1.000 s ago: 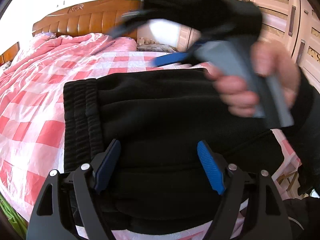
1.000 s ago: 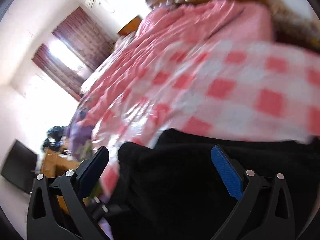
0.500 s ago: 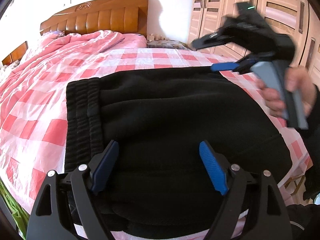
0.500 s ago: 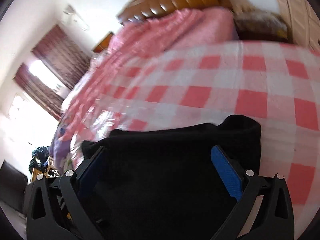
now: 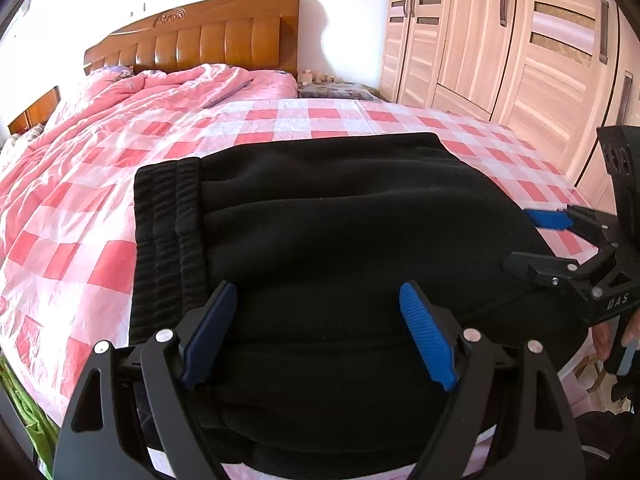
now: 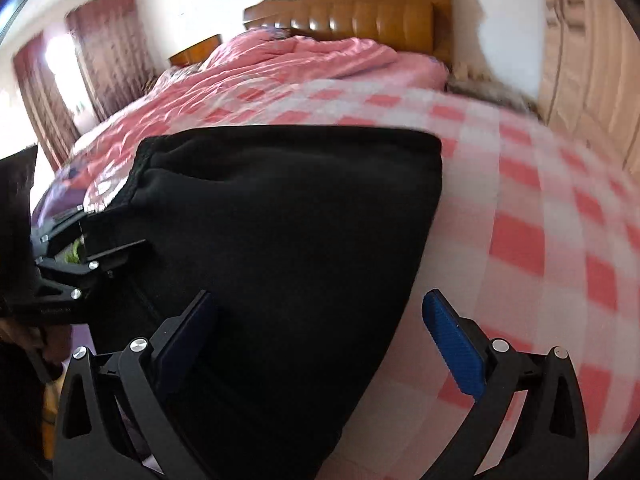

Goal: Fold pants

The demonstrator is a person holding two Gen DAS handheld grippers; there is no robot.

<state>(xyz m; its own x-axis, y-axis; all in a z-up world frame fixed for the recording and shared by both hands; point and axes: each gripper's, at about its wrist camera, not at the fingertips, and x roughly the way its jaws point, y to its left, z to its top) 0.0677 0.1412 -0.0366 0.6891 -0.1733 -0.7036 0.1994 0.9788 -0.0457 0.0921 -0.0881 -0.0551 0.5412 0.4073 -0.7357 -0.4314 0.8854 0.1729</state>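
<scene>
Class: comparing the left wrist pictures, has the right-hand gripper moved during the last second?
Yes. The right gripper has dropped from high in front of the light wooden wardrobe to the right edge of the folded black fleece pants.

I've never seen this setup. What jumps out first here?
A folded bundle of black pants lies on a pink checked bedspread. Both blue-padded grippers hang open at it: the left gripper over its near edge, the right gripper straddling its right side. Behind stands a wooden headboard.

Open left tool (image 5: 316,332) over black pants (image 5: 340,240)
</scene>
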